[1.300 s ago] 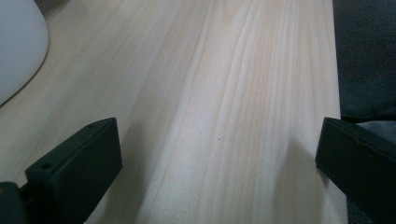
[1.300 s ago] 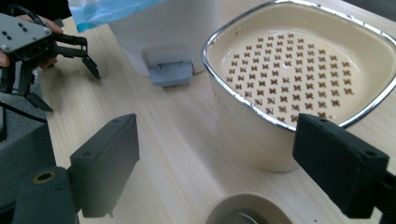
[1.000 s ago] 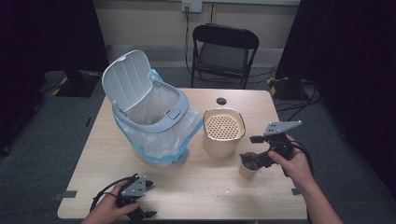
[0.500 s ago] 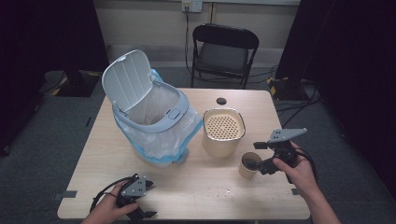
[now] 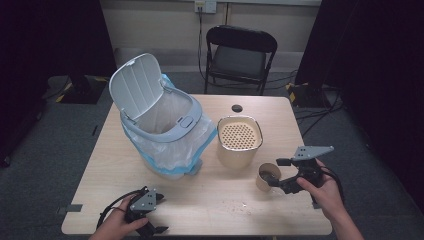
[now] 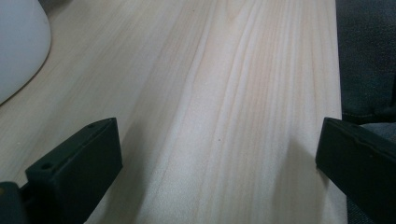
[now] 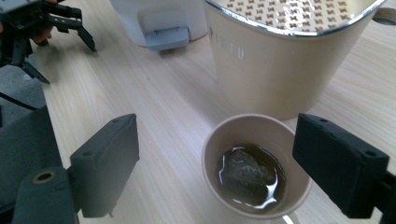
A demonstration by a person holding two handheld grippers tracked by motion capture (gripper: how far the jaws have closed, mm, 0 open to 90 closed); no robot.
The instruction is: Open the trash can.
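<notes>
The paper cup (image 5: pixel 268 176) stands just beside the beige container (image 5: pixel 239 141), seemingly a narrow gap between; the bin (image 5: pixel 165 131) blocks the table's (image 5: pixel 220 205) left middle, while bare wood stretches along the near edge

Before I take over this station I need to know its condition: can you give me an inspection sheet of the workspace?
Surface: light wooden table, a few small specks near the front edge.
Job's things: paper cup upright, holding dark liquid and a tea bag; beige strainer bin just behind it.
Clutter: white pedal bin, lid up, lined with a clear bag; a small dark round spot by the far edge.
Grippers: right gripper open, jaws either side of the cup; left gripper open, resting low at the front edge.
Cables: black cable loops from the left gripper.
Surroundings: black folding chair behind the table, grey carpet.
</notes>
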